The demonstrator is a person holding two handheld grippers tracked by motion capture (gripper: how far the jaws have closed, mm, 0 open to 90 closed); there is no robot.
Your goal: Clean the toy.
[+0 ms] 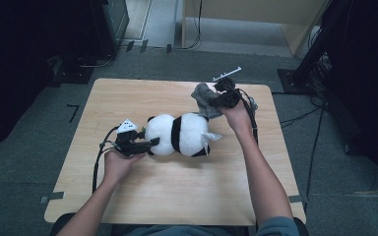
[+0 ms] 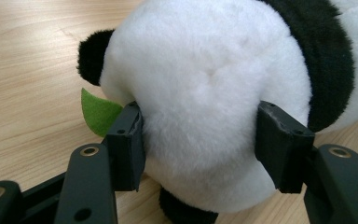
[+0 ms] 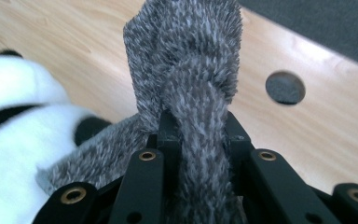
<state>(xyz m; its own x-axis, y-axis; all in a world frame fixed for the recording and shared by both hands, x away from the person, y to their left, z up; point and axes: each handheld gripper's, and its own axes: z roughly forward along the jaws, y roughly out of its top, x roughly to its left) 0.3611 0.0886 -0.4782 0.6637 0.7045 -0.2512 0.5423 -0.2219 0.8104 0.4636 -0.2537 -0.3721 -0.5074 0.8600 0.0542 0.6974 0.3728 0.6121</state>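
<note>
A black-and-white plush panda [image 1: 179, 133] lies on its side in the middle of the wooden table [image 1: 177, 196]. My left gripper [image 1: 150, 144] is shut on its white head [image 2: 200, 93], one pad on each side, and a green felt leaf [image 2: 98, 112] pokes out by the left pad. At the table's far right my right gripper [image 1: 220, 101] is shut on a grey knitted cloth [image 1: 205, 98]. In the right gripper view the grey cloth [image 3: 191, 93] rises from between the jaws and trails down toward the panda [image 3: 18, 135].
A round cable hole [image 3: 285, 87] sits in the tabletop near the far right edge. Cables [image 1: 248, 110] trail from both grippers. Dark equipment and stands [image 1: 320, 44] surround the table on the grey floor.
</note>
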